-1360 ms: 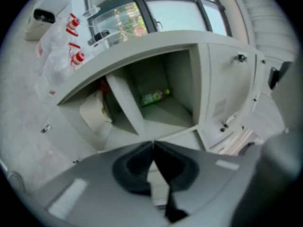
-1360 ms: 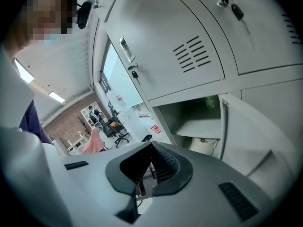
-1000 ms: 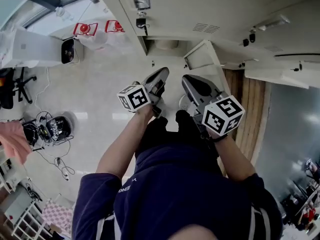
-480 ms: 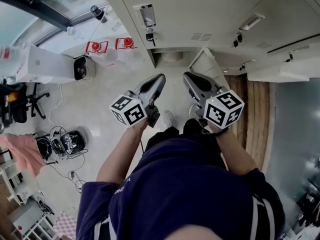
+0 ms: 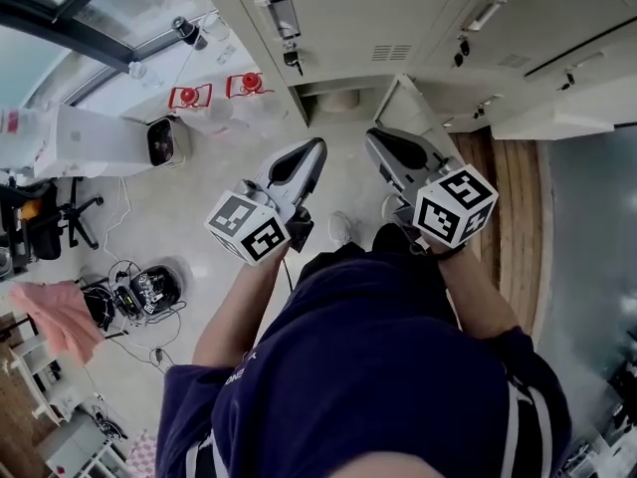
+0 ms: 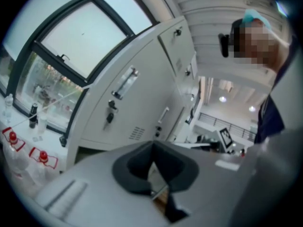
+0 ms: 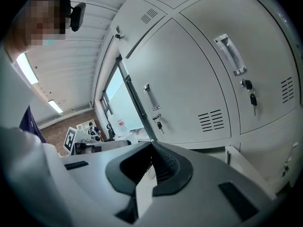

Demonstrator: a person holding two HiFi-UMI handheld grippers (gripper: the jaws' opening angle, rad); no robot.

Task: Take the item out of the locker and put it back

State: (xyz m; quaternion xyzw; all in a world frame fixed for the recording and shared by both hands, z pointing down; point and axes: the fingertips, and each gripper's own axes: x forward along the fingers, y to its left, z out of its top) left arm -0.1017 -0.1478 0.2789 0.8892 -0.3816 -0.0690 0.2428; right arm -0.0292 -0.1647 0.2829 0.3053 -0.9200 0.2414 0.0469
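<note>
A bank of pale grey lockers point(image 5: 368, 18) stands ahead. One low compartment point(image 5: 338, 100) is open, with its door point(image 5: 403, 103) swung out to the right. Something pale and round lies inside; I cannot tell what it is. My left gripper point(image 5: 317, 147) points at the lockers, short of the open compartment, shut and empty. My right gripper point(image 5: 373, 137) is beside it, near the open door, also shut with nothing between its pads. In the left gripper view the closed jaws point(image 6: 152, 145) face a locker handle point(image 6: 125, 82) and its key point(image 6: 110, 113). The right gripper view shows closed jaws point(image 7: 152, 145) before a keyed door point(image 7: 251, 97).
On the pale floor to the left lie a tangle of cables around a round device point(image 5: 149, 287), a pink cloth point(image 5: 60, 319) and a white appliance point(image 5: 100, 137). Red-labelled bags point(image 5: 189, 96) sit by the locker base. A wooden strip point(image 5: 508, 197) runs along the right.
Both grippers have risen in front of the lockers. The left one rose more and rolled, its marker cube swinging down and to the left. Both stayed shut.
</note>
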